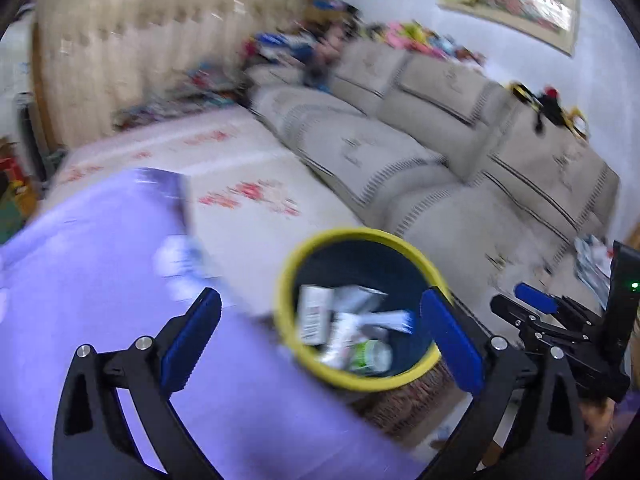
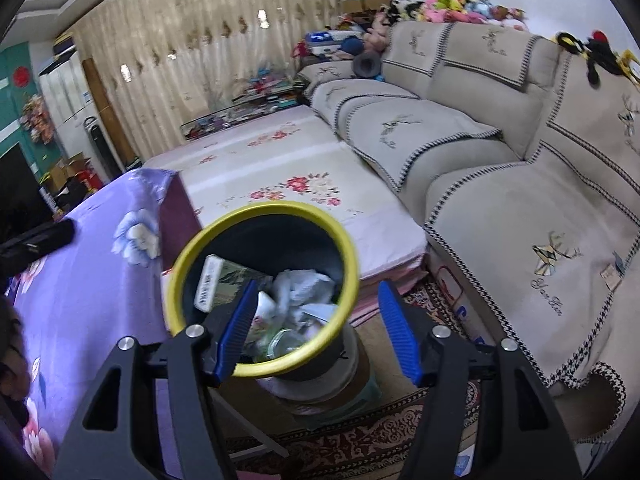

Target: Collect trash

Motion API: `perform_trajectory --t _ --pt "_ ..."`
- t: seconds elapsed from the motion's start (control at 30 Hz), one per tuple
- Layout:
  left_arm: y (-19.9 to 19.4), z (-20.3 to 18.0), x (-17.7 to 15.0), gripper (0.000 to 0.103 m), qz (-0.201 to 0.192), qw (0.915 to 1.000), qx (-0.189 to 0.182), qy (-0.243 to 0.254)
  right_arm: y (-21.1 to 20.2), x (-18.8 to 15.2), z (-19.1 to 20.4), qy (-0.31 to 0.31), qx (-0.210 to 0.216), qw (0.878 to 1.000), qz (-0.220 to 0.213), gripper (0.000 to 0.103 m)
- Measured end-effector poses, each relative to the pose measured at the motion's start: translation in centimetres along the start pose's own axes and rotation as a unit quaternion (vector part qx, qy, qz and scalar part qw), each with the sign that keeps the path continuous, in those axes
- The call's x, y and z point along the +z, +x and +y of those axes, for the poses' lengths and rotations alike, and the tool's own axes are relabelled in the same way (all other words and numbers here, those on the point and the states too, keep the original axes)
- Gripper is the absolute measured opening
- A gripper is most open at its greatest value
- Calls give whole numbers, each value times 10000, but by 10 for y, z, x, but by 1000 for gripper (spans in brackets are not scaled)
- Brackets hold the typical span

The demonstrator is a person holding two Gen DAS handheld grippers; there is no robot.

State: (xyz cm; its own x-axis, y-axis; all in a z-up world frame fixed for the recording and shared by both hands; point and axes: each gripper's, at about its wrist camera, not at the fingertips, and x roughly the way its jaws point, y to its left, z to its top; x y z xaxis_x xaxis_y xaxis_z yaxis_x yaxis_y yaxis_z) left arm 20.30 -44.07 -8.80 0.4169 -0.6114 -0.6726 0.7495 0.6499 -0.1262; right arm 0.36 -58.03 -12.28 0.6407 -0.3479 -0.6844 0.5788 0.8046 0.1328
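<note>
A: Landmark is the bin (image 2: pixel 262 288), dark wall with a yellow rim, standing on the floor between the purple flowered surface (image 2: pixel 80 280) and the beige sofa (image 2: pixel 540 220). Where is the trash?

B: Inside the bin. From the right wrist view: a white carton with a barcode (image 2: pixel 208 284) leaning on the bin's inner left wall, crumpled white paper (image 2: pixel 304 286) toward its middle, a clear round lid or cup (image 2: pixel 284 342) at the near side. The left wrist view is smeared by motion, but shows the same heap, with a green-and-white container (image 1: pixel 370 356) lowest in the bin.

A: Left tool?

B: Left tool (image 1: pixel 320 340) spread wide, blue pads far apart, nothing between them. It hangs above the bin, one pad over the purple surface, the other over the bin's far rim.

A: Right tool?

B: Right tool (image 2: pixel 316 328) partly spread, empty. Its left pad sits over the bin's opening, its right pad just outside the rim on the sofa side. It also shows at the right edge of the left wrist view, beside the bin.

A: Beyond the bin?

B: A low bed with a pink flower print (image 2: pixel 280 160) behind it, a patterned rug (image 2: pixel 360 432) under it, plush toys (image 2: pixel 460 4) along the sofa back.
</note>
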Motion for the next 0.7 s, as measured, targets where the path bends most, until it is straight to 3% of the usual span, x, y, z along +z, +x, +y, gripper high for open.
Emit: perform_trajectory --t 0.2,0.27,0.43,0.53,0.7 --pt "-106 64 -52 98 -530 9932 988 -301 -17 -14 61 -597 511 9969 -14 67" --pt "-144 86 -75 98 -682 9862 1432 -471 -25 -20 83 -824 671 9943 -16 71" --pt "-227 130 -131 98 -990 9662 2121 -1082 -58 -33 134 -1347 1093 9847 -179 84" --pt "-272 151 -166 98 -991 9491 2621 -1437 -82 -39 154 -1523 1268 9797 -318 87" --pt "-318 162 -206 98 -987 9360 2911 -1713 -116 -48 169 -1677 1305 9754 -581 90"
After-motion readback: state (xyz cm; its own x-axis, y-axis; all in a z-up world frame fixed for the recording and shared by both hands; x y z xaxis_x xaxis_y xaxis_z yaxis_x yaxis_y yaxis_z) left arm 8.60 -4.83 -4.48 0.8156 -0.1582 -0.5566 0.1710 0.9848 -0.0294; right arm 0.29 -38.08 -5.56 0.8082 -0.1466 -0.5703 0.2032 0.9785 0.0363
